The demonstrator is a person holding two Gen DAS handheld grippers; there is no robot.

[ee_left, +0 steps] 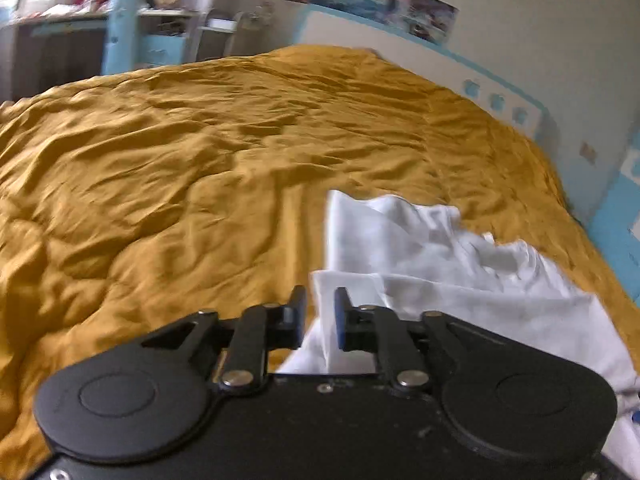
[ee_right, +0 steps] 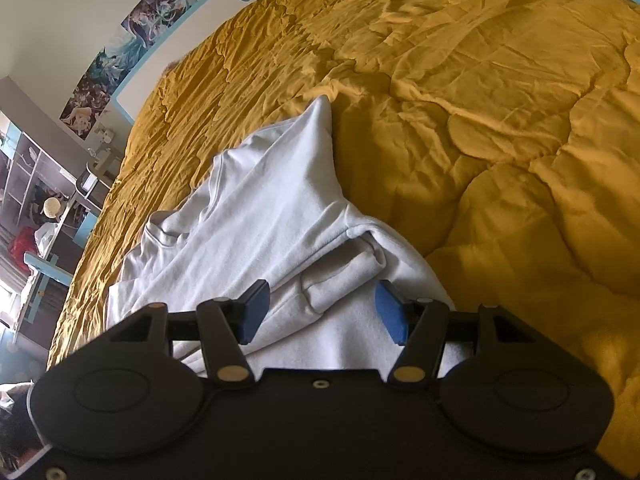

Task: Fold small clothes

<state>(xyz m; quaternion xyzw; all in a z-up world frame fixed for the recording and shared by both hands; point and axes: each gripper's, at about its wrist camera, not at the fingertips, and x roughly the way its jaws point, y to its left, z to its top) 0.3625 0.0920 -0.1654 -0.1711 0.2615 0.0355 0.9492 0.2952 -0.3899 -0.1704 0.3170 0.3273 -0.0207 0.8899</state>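
A small white garment (ee_left: pixel 420 248) lies crumpled on the mustard-yellow bedspread (ee_left: pixel 180 160), at the lower right of the left wrist view. My left gripper (ee_left: pixel 320 304) stands at the garment's left edge with its jaws narrowly apart. A raised fold of white cloth sits in the gap, with a sliver of space beside the left pad. In the right wrist view the white garment (ee_right: pixel 260 200) stretches away over the bedspread (ee_right: pixel 480 100), one corner pointing far up. My right gripper (ee_right: pixel 322 308) hovers open over its near part, a folded sleeve (ee_right: pixel 340 276) below and between the blue pads.
A white headboard with blue trim (ee_left: pixel 400 40) runs along the wall at the bed's far side, with posters (ee_left: pixel 420 12) above it. Blue-and-white shelves and a desk (ee_left: pixel 160 28) stand beyond the bed's far left corner. The wide yellow bedspread is rumpled throughout.
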